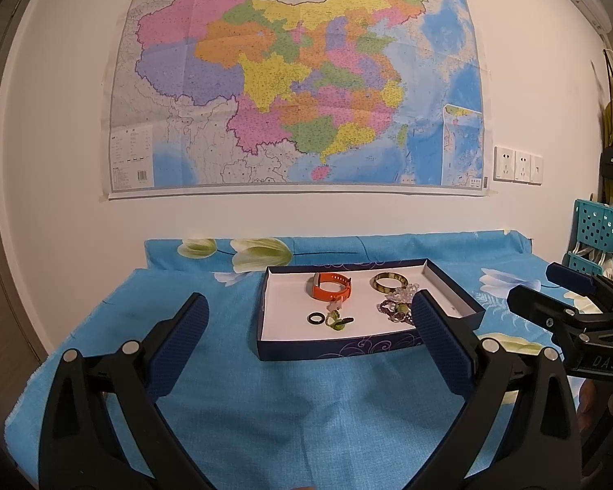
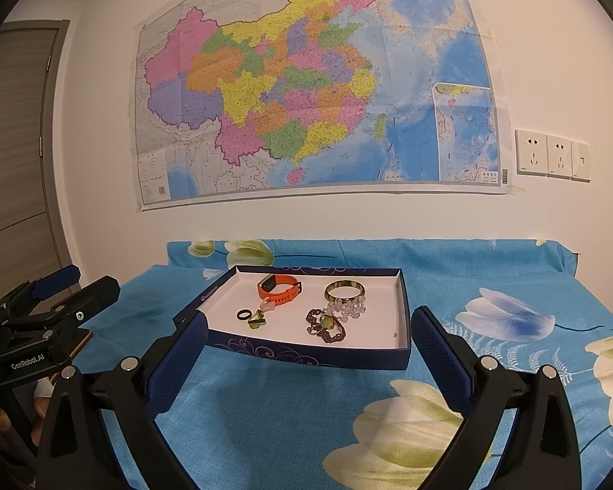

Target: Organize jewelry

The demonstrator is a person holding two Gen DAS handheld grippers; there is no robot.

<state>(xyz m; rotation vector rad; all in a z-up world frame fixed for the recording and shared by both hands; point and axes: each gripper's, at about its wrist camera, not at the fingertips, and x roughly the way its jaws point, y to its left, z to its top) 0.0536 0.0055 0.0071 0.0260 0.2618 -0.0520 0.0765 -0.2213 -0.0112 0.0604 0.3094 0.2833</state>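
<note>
**Jewelry tray, both grippers standing off**

Your left gripper (image 1: 308, 314) hangs above the blue floral cloth (image 1: 265, 400), fingers spread wide, nothing between them. Your right gripper (image 2: 308, 335) is likewise spread wide and empty, held short of the tray's near wall.

Item 1: a shallow dark-blue tray (image 2: 306, 353) with a white floor, resting on the cloth ahead of both grippers.

Item 2: an orange watch band (image 2: 278, 288), at the tray's back, left of centre.

Item 3: a gold-and-green bangle (image 2: 344, 290), at the back, right of the band, well apart from it.

Item 4: a clear bead bracelet (image 2: 347, 308), touching the bangle's near side.

Item 5: a dark red bead strand (image 2: 327, 326) with a yellow-green stone, just in front of the clear beads.

Item 6: a small black ring (image 2: 243, 314), front left of the floor.

Item 7: a green piece (image 2: 257, 320), just right of the ring; its kind you cannot tell.

Surroundings: a coloured wall map (image 1: 298, 77) above the cloth, and wall sockets (image 2: 551, 155) to its right.
</note>
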